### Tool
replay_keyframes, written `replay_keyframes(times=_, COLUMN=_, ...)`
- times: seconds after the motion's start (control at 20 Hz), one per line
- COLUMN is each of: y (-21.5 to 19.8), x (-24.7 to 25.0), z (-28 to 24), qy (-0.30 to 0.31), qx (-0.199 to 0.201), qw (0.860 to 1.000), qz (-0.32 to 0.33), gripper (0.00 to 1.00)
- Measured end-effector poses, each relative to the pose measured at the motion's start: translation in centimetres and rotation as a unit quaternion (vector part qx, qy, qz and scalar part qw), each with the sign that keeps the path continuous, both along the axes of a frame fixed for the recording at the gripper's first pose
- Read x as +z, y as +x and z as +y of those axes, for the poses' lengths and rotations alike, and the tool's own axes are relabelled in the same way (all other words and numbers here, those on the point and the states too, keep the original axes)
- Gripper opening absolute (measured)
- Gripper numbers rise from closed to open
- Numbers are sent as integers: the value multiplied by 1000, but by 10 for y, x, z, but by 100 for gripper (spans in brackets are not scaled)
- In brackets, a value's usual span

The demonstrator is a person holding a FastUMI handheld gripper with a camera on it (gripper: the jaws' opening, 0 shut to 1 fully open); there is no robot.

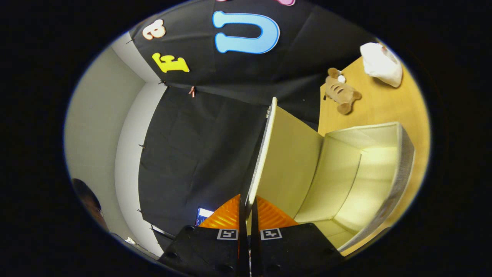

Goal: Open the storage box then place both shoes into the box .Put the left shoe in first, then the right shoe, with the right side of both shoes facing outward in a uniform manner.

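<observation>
In the gripper view, the claw [248,215] is pinched together on the edge of the storage box's lid [286,161], both orange fingers [225,217] pressing its thin rim from either side. The lid stands swung open, rising straight ahead of the claw. To the claw's right lies the storage box [399,169], its pale interior exposed, resting on the wooden table [384,104]. Beyond the box, a striped plush toy [340,92] lies on the table, with a white bundle [382,63] farther off.
</observation>
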State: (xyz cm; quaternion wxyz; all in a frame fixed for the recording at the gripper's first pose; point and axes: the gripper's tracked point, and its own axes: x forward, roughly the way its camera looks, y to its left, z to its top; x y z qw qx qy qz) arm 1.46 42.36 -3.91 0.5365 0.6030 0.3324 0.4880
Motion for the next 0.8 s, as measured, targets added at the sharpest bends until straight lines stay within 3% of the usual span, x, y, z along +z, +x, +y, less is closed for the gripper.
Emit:
replay_keyframes(times=0.35, y=4, x=29, z=87, qy=-39, qx=6, qw=999, qz=-19, gripper=6)
replay_keyframes(times=0.45, y=5, x=28, z=105, qy=-59, qx=6, qw=998, qz=-25, gripper=11)
replay_keyframes(times=0.55, y=3, x=21, z=120, qy=-84, qx=7, qw=996, qz=-38, gripper=24)
replay_keyframes(times=0.7, y=-2, x=19, z=130, qy=-98, qx=9, qw=994, qz=-54, gripper=65)
replay_keyframes(times=0.75, y=-2, x=15, z=133, qy=-105, qx=8, qw=993, qz=-58, gripper=83)
replay_keyframes(times=0.8, y=-1, x=10, z=135, qy=-114, qx=7, qw=992, qz=-59, gripper=89)
